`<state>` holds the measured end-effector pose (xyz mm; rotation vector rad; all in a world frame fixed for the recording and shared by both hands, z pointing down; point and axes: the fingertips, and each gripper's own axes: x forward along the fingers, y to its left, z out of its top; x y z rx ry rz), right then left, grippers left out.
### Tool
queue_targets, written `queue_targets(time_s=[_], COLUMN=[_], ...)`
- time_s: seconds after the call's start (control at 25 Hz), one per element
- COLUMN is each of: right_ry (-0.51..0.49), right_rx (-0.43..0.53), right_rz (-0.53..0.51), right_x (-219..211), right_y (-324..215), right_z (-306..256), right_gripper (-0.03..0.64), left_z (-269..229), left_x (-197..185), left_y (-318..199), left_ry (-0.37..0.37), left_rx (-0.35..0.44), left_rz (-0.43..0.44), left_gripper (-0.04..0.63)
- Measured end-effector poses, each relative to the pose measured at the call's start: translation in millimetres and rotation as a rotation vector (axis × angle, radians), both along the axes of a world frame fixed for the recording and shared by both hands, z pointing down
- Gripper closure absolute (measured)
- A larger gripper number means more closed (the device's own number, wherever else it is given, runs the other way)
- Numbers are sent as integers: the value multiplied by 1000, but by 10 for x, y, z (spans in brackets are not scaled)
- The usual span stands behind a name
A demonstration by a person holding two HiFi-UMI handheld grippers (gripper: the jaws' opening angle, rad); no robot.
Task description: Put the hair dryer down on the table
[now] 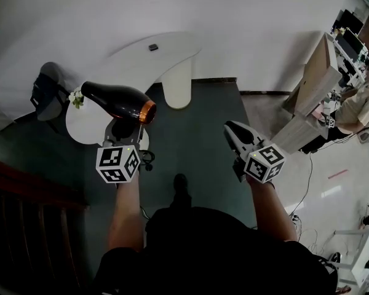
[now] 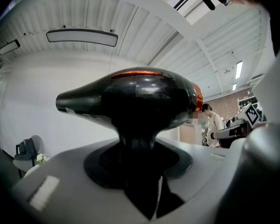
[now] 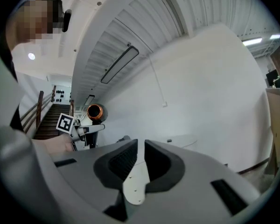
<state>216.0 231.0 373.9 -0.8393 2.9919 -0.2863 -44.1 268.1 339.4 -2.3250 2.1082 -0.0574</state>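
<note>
Dark-sleeved arms of mine fill the bottom of the head view, each ending in a grey tool with a black-and-white marker cube. The left tool (image 1: 122,131) is clamped on the handle of the glossy black hair dryer with a copper-orange ring at its rear (image 1: 118,100). The dryer lies level in the air, nozzle pointing left, and shows over the near edge of a small round white worktop (image 1: 80,126) that carries a little sprig of white flowers (image 1: 77,97). Further off stands a curved white worktop (image 1: 172,51) with a small dark object (image 1: 152,47) on it. The right tool (image 1: 232,132) hangs over the dark green floor (image 1: 190,134), well apart from the dryer.

From the left gripper view, the left tool (image 2: 140,164) has its black pads pressed on both sides of the dryer's handle, the jaws held wide by it. The hair dryer's body (image 2: 135,97) rises against wall and ceiling, touching nothing but my tool.

From the right gripper view, the right tool (image 3: 140,153) has its jaws drawn together, only a thin seam between the pads and nothing in it. At the left I see the dryer's copper ring (image 3: 94,112).
</note>
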Motion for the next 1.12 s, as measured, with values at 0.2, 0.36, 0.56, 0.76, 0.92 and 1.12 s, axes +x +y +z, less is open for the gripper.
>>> queue_targets(time_s=[0.2, 0.36, 0.56, 0.76, 0.92, 1.12], right_ry=[31, 53, 69, 79, 80, 74], right_rx=[-1, -15, -30, -28, -21, -28], right_rz=[12, 11, 2, 3, -10, -11], right_x=[-198, -434, -812, -1224, -1485, -1679], right_y=[-438, -894, -1467, -1981, -2203, -2388], right_z=[95, 145, 174, 139, 98, 90], right_gripper=[604, 604, 604, 604, 604, 604], left_z=[108, 173, 135, 55, 28, -56], left_x=[-206, -454, -814, -1186, -1384, -1624], left_y=[-473, -913, -1464, -1943, -2215, -2399], left_ry=[20, 36, 41, 30, 35, 52], left_rx=[-5, -16, -7, 12, 13, 25], left_rz=[12, 15, 26, 42, 58, 60], left_gripper=[420, 420, 420, 420, 420, 420])
